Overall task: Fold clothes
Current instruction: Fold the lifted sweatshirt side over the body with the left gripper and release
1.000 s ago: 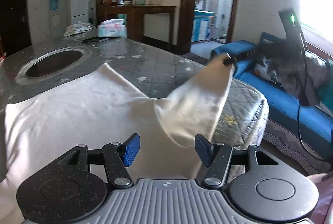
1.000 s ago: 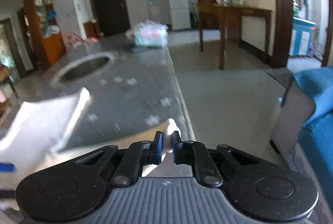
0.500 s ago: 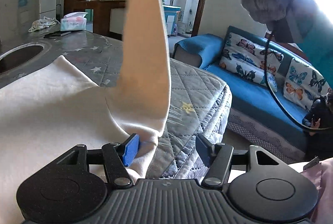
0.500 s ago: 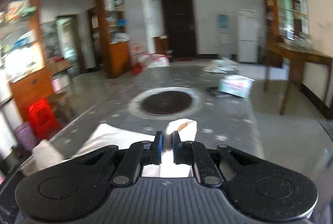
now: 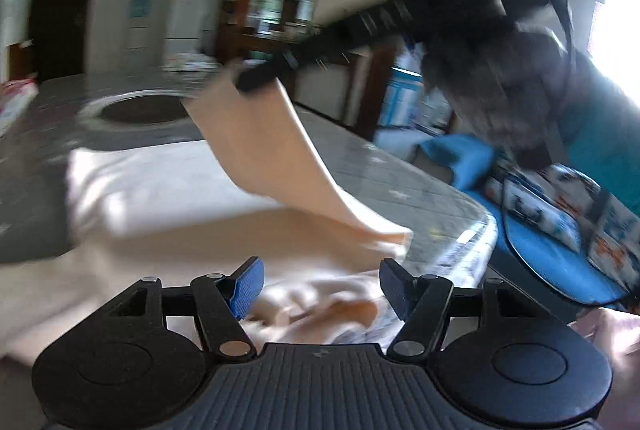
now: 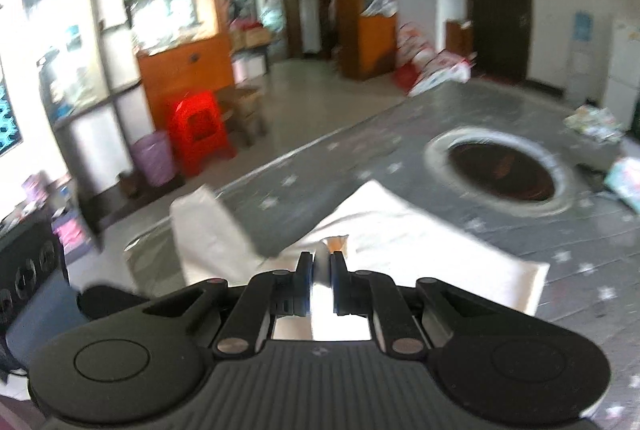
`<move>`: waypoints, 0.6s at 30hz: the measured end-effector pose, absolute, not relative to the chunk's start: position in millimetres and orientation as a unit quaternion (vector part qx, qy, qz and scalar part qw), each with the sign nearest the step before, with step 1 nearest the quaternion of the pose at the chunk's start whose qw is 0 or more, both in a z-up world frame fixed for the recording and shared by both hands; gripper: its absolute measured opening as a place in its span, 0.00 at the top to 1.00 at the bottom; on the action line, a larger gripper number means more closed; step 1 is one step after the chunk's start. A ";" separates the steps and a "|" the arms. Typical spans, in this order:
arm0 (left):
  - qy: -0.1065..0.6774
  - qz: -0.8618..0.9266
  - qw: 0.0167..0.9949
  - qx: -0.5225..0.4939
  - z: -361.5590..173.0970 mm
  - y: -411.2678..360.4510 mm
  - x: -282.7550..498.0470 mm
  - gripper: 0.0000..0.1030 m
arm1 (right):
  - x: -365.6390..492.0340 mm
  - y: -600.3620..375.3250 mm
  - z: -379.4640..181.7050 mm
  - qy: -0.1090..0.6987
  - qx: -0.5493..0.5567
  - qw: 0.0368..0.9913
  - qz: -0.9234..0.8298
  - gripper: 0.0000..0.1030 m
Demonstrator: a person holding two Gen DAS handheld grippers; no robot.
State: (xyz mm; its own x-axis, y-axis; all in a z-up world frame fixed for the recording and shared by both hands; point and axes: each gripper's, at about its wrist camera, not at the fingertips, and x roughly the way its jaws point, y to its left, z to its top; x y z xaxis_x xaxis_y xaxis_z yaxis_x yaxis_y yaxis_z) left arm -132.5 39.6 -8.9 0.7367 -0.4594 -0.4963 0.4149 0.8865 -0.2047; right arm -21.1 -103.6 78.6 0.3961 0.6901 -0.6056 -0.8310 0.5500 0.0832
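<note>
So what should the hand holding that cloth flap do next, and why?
Probably carry the cream garment's sleeve further across and lay it on the garment's body. The right gripper is shut on it, lifted above the grey star-patterned table; the left gripper waits open.

A cream-white garment [image 5: 168, 206] lies spread on the grey star-patterned table, one sleeve lifted up and folded back over its body
</note>
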 end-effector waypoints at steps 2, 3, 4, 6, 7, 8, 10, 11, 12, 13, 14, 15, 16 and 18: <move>0.278 -0.210 0.936 -0.053 -10.9 51.2 -135.3 0.34 | -24.4 -94.1 66.1 0.316 -0.115 0.814 0.474 0.89; 0.279 -0.199 0.938 -0.058 -12.1 57.0 -135.9 0.34 | -25.7 -93.4 62.5 0.323 -0.113 0.808 0.480 0.87; 0.280 -0.189 0.939 -0.062 -12.9 62.2 -135.9 0.34 | -27.5 -94.7 62.4 0.321 -0.111 0.807 0.483 0.87; 0.282 -0.173 0.941 -0.070 -13.4 70.6 -135.1 0.34 | -26.9 -97.3 64.4 0.315 -0.108 0.808 0.486 0.86; 0.281 -0.169 0.942 -0.072 -12.8 72.9 -134.5 0.34 | -25.8 -101.9 67.3 0.312 -0.107 0.811 0.483 0.86; 0.279 -0.166 0.943 -0.072 -11.8 74.4 -134.1 0.34 | -23.9 -107.2 69.3 0.310 -0.110 0.815 0.477 0.86; 0.280 -0.161 0.944 -0.073 -12.4 75.6 -128.9 0.34 | -19.3 -118.5 69.4 0.312 -0.121 0.823 0.458 0.85; 0.281 -0.158 0.944 -0.073 -13.2 75.9 -125.7 0.34 | -17.9 -127.7 65.9 0.317 -0.133 0.827 0.445 0.85; 0.282 -0.155 0.944 -0.073 -13.9 76.2 -122.5 0.34 | -17.4 -132.5 62.3 0.321 -0.142 0.828 0.437 0.85; 0.284 -0.152 0.944 -0.072 -14.7 76.5 -119.3 0.34 | -16.8 -140.3 54.8 0.330 -0.157 0.830 0.422 0.85; 0.285 -0.149 0.944 -0.072 -15.4 76.9 -116.1 0.34 | -14.9 -144.2 46.3 0.340 -0.166 0.828 0.414 0.85; 0.286 -0.146 0.944 -0.072 -16.1 77.2 -112.9 0.35 | -16.3 -149.3 38.2 0.348 -0.177 0.825 0.408 0.85; 0.287 -0.143 0.944 -0.072 -16.9 77.5 -109.7 0.35 | -18.4 -154.2 30.4 0.354 -0.186 0.823 0.404 0.85; 0.290 -0.138 0.944 -0.072 -18.3 78.2 -103.3 0.35 | -20.8 -160.2 15.7 0.368 -0.195 0.818 0.397 0.84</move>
